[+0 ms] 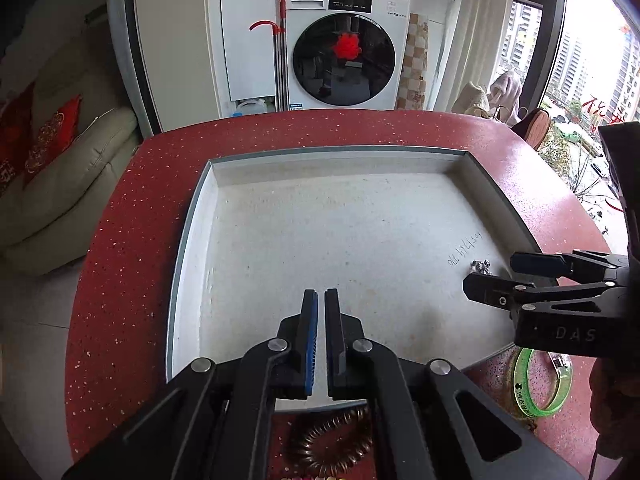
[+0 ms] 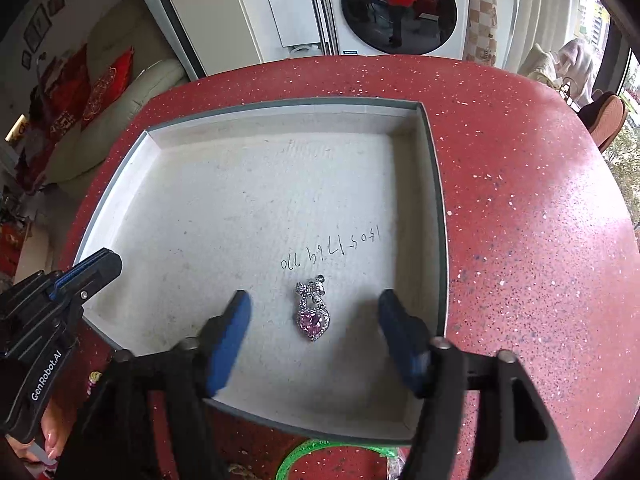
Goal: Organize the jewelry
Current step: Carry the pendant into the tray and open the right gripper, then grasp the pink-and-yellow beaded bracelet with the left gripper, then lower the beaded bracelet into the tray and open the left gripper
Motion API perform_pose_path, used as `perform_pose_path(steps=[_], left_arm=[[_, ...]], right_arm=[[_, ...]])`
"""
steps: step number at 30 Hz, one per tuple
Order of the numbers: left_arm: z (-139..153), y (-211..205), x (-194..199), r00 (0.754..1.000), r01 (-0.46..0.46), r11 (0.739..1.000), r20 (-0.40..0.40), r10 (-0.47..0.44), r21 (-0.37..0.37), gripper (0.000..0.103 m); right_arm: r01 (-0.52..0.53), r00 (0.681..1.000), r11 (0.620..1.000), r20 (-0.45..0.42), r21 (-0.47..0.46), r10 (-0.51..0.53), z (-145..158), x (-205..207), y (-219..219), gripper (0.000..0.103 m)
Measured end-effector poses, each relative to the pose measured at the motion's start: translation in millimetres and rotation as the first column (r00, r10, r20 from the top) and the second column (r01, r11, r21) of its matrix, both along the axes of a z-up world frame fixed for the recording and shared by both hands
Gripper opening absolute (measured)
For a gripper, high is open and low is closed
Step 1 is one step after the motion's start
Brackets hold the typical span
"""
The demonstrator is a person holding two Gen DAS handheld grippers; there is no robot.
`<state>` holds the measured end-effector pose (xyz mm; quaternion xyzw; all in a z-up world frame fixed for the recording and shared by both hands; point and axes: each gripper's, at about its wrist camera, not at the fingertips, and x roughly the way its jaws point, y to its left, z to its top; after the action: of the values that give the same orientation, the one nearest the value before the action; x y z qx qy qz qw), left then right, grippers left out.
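A shallow white tray with a grey rim (image 1: 192,208) (image 2: 434,168) lies on the red table. A silver pendant with a pink heart stone and a bow (image 2: 313,310) lies on the tray floor; it also shows small in the left wrist view (image 1: 481,266). My right gripper (image 2: 314,304) is open, its blue fingers on either side of the pendant, not touching it; it also shows in the left wrist view (image 1: 490,270). My left gripper (image 1: 321,294) is shut and empty above the tray's near part. It shows at the left of the right wrist view (image 2: 102,262).
A brown coiled bracelet (image 1: 332,446) lies on the red table (image 1: 120,280) under my left gripper. A green bangle (image 1: 542,384) (image 2: 304,458) lies by the tray's near edge. Handwritten digits (image 2: 330,254) mark the tray floor. A washing machine (image 1: 344,48) and sofa (image 1: 68,184) stand beyond.
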<state>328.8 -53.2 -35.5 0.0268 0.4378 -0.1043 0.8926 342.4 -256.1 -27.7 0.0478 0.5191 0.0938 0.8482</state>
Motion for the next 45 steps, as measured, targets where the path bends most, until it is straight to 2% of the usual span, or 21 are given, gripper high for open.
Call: perform_pose_path(steps=[2, 6, 7, 8, 9, 11, 15, 20, 22, 24, 25, 27, 29, 30, 31, 32, 33, 36, 40, 45], left_arm=[[2.5, 7.6, -10.8, 1.000, -0.011, 1.000, 0.016, 0.011, -0.014, 0.021], [11.5, 25.8, -36.8, 0.998, -0.016, 0.999, 0.053, 0.017, -0.029, 0.022], [14.0, 30.8, -43.3, 0.998, -0.015, 0.999, 0.062, 0.017, -0.038, 0.044], [16.3, 36.3, -49.4, 0.997, -0.020, 0.999, 0.068, 0.023, -0.043, 0.071], [18.6, 42.7, -56.1, 0.996, -0.042, 0.998, 0.074, 0.045, -0.043, 0.103], [27.8, 55.1, -70.2, 0.990, -0.064, 0.997, 0.122, 0.069, -0.044, 0.103], [32.6, 73.4, -91.1, 0.991, -0.043, 0.999, 0.127, 0.045, -0.024, 0.103], [6.5, 88.8, -102.0, 0.999, -0.018, 0.999, 0.051, 0.017, 0.027, 0.103], [-8.6, 92.0, -101.5, 1.000, -0.002, 1.000, -0.008, 0.002, 0.014, 0.101], [-21.7, 94.0, -97.7, 0.997, 0.002, 1.000, -0.074, -0.003, -0.018, 0.094], [-25.2, 95.3, -96.8, 0.996, -0.002, 1.000, -0.087, -0.001, -0.030, 0.092], [-24.4, 91.8, -97.7, 0.998, 0.011, 1.000, -0.066, -0.012, -0.008, 0.088], [-22.5, 85.9, -96.8, 0.998, 0.031, 1.000, -0.062, -0.031, 0.006, 0.079], [-21.3, 83.5, -96.4, 0.997, 0.044, 0.999, -0.059, -0.044, 0.007, 0.067], [-19.5, 80.3, -96.2, 0.997, 0.055, 0.998, -0.055, -0.053, 0.019, 0.049], [-18.0, 77.4, -96.2, 0.996, 0.070, 0.997, -0.051, -0.069, 0.026, 0.035], [-19.6, 76.8, -97.0, 0.995, 0.084, 0.996, -0.057, -0.083, 0.015, 0.027], [-15.8, 86.0, -103.9, 0.993, 0.103, 0.991, -0.049, -0.107, -0.083, 0.027], [10.8, 87.5, -117.8, 0.992, 0.124, 0.985, 0.006, -0.124, -0.117, 0.027], [54.7, 78.4, -110.7, 0.986, 0.156, 0.975, 0.075, -0.146, -0.161, 0.027]], right_arm=[[-0.011, 1.000, 1.000, 0.023, -0.019, 0.011, 15.1, -8.0, -1.9, 0.078], [-0.029, 0.990, 0.991, 0.131, -0.133, 0.047, 60.2, -37.6, -7.0, 0.079], [-0.026, 0.986, 0.986, 0.160, -0.164, 0.053, 71.6, -47.0, -8.8, 0.080], [-0.019, 0.980, 0.980, 0.189, -0.198, 0.057, 83.4, -54.8, -10.5, 0.080], [-0.011, 0.974, 0.972, 0.218, -0.234, 0.063, 94.0, -63.9, -11.8, 0.080], [0.013, 0.957, 0.951, 0.279, -0.309, 0.077, 116.1, -77.3, -12.2, 0.080], [0.096, 0.914, 0.909, 0.397, -0.405, 0.081, 158.0, -103.9, -16.8, 0.080], [0.189, 0.850, 0.878, 0.521, -0.440, 0.079, 209.1, -132.0, -16.6, 0.080], [0.198, 0.836, 0.890, 0.545, -0.411, 0.065, 224.7, -141.7, -14.4, 0.080], [0.182, 0.834, 0.925, 0.551, -0.332, 0.034, 238.0, -149.3, -11.3, 0.080], [0.170, 0.834, 0.944, 0.552, -0.281, 0.014, 242.5, -151.8, -9.3, 0.080], [0.140, 0.841, 0.973, 0.541, -0.184, -0.019, 247.4, -155.7, -3.2, 0.080], [0.095, 0.853, 0.990, 0.521, -0.106, -0.026, 247.4, -158.0, 7.1, 0.080], [0.074, 0.861, 0.995, 0.508, -0.074, -0.026, 246.4, -159.2, 13.4, 0.080], [0.049, 0.868, 0.998, 0.495, -0.039, -0.023, 243.0, -162.5, 19.8, 0.080], [0.026, 0.876, 1.000, 0.482, -0.004, -0.021, 238.2, -164.8, 25.8, 0.080], [0.005, 0.884, 1.000, 0.467, 0.027, -0.017, 232.9, -168.3, 31.2, 0.080], [-0.045, 0.908, 0.995, 0.418, 0.093, 0.003, 210.6, -180.1, 42.7, 0.080], [-0.058, 0.936, 0.987, 0.352, 0.152, 0.000, 174.2, -188.7, 41.5, 0.080], [0.005, 0.962, 0.977, 0.266, 0.213, -0.063, 133.4, -191.5, 19.3, 0.080]])
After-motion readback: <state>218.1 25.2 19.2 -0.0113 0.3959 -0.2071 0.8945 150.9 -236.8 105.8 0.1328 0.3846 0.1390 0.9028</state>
